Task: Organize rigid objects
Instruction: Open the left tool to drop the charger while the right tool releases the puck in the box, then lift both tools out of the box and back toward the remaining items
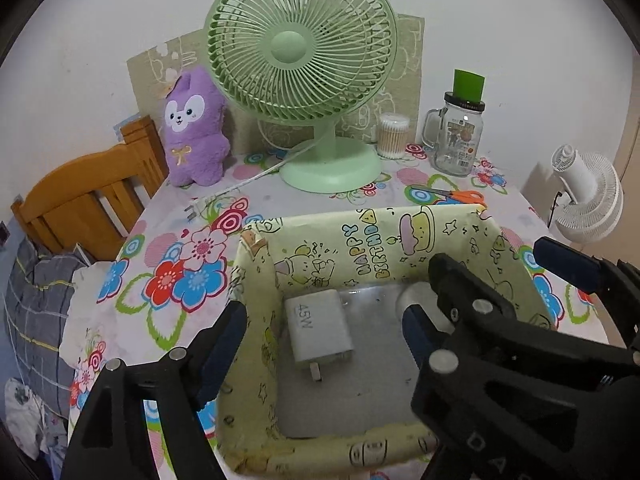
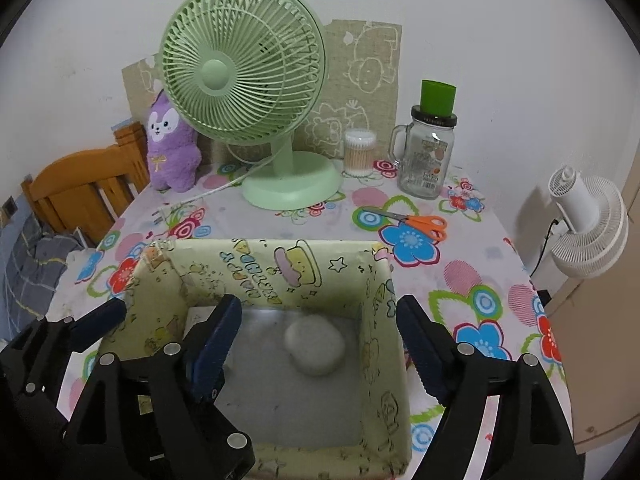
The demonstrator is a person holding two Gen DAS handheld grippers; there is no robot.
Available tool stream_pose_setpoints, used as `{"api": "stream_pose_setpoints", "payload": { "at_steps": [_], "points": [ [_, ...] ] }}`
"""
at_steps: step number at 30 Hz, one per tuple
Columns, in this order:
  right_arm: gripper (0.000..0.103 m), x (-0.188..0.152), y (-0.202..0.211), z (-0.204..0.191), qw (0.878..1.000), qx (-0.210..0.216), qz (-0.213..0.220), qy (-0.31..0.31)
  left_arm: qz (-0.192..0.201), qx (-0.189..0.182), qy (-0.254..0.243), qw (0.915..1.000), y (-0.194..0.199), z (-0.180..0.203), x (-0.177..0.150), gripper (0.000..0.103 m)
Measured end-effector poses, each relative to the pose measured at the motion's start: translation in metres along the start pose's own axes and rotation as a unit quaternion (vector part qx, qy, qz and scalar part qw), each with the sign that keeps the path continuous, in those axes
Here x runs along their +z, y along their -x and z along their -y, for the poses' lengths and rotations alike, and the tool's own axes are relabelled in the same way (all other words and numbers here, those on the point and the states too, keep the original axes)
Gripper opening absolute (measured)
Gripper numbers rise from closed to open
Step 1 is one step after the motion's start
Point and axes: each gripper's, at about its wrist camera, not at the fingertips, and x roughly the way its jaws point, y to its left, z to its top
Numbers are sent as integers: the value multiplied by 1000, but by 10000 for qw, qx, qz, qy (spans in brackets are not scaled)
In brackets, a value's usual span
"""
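Observation:
A box (image 1: 380,248) lined with yellow birthday paper stands on the flowered table (image 1: 168,240). On its grey floor lie a white 45W charger (image 1: 320,328) and a white rounded lump (image 2: 314,344). My left gripper (image 1: 324,308) is open above the charger, one finger outside the box's left wall, the other inside. My right gripper (image 2: 320,300) is open above the lump (image 1: 416,296) and straddles the box's (image 2: 280,268) right wall. Neither holds anything. One blue-padded finger (image 1: 568,260) of the right gripper shows in the left wrist view.
A green desk fan (image 2: 248,80), a purple plush (image 2: 168,144), a tub of cotton swabs (image 2: 360,152) and a glass jar (image 2: 428,152) with a green cap line the back. Orange scissors (image 2: 424,224) lie behind the box. A wooden chair (image 1: 80,196) stands left, a white fan (image 2: 588,224) right.

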Motion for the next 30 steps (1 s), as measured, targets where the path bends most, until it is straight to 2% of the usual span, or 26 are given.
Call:
{"api": "stream_pose_setpoints", "payload": {
  "at_steps": [11, 17, 21, 30],
  "points": [
    [94, -15, 39, -3, 9998, 26, 176, 116, 198, -58, 36, 9998, 34, 3, -18, 90],
    [95, -25, 52, -6, 9995, -43, 123, 278, 116, -65, 69, 9999, 45, 4, -30, 91],
    [95, -35, 60, -3, 9997, 170, 77, 177, 153, -144, 49, 9998, 56, 6, -40, 92],
    [95, -55, 82, -1, 9992, 308, 113, 220, 198, -207, 64, 9996, 76, 10, -62, 92]
  ]
}}
